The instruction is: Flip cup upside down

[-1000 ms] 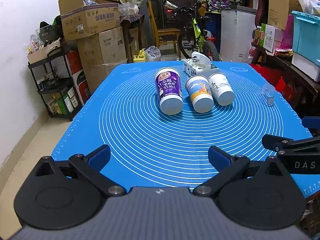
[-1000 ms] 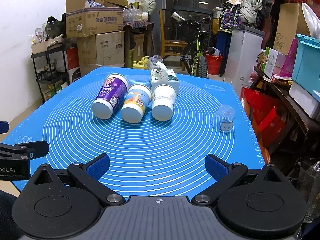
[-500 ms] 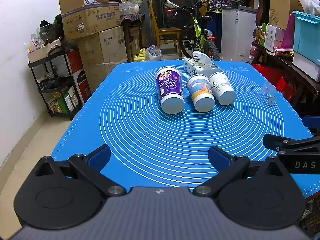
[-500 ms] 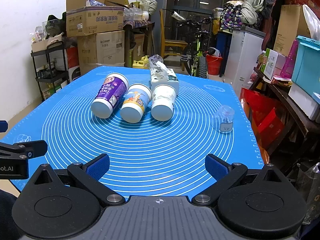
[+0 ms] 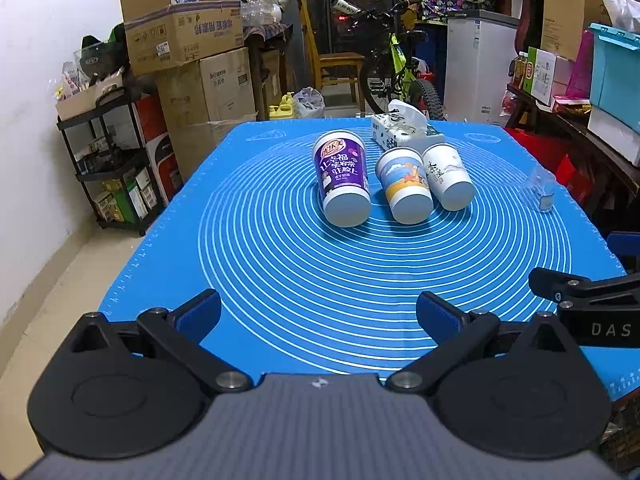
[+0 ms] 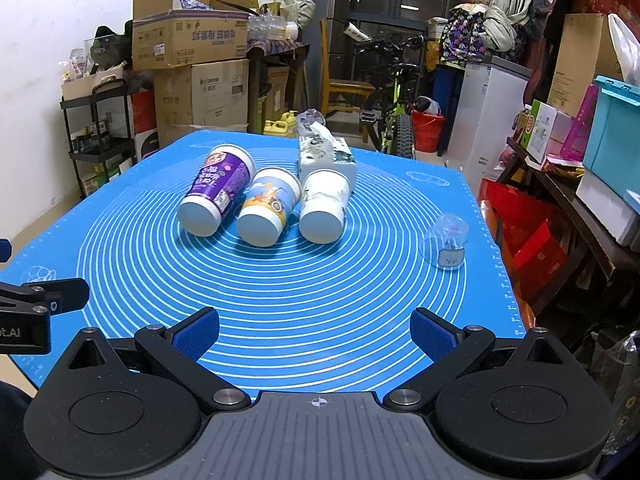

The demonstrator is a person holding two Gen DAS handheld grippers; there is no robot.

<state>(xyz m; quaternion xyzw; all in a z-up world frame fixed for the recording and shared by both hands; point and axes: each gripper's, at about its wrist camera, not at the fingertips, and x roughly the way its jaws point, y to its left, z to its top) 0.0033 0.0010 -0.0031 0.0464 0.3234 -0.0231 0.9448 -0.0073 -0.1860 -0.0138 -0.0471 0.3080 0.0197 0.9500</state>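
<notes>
Three paper cups lie on their sides on the blue mat [image 5: 280, 272], bottoms toward me: a purple cup [image 5: 343, 182] [image 6: 218, 194], a blue and yellow cup [image 5: 405, 188] [image 6: 269, 210] and a white cup [image 5: 447, 180] [image 6: 325, 208]. A small clear cup [image 6: 448, 246] [image 5: 541, 192] stands mouth down at the right. My left gripper [image 5: 318, 314] is open and empty near the mat's front edge. My right gripper [image 6: 314, 330] is open and empty beside it, also well short of the cups.
A tissue box [image 6: 326, 154] sits just behind the cups. Stacked cardboard boxes [image 5: 192, 64], a black shelf cart [image 5: 108, 152], a bicycle [image 5: 400, 72] and a white freezer [image 5: 480, 68] surround the table. Shelves with boxes [image 6: 592, 152] stand close on the right.
Both views have shifted very slightly; the cups and both open grippers stand as before.
</notes>
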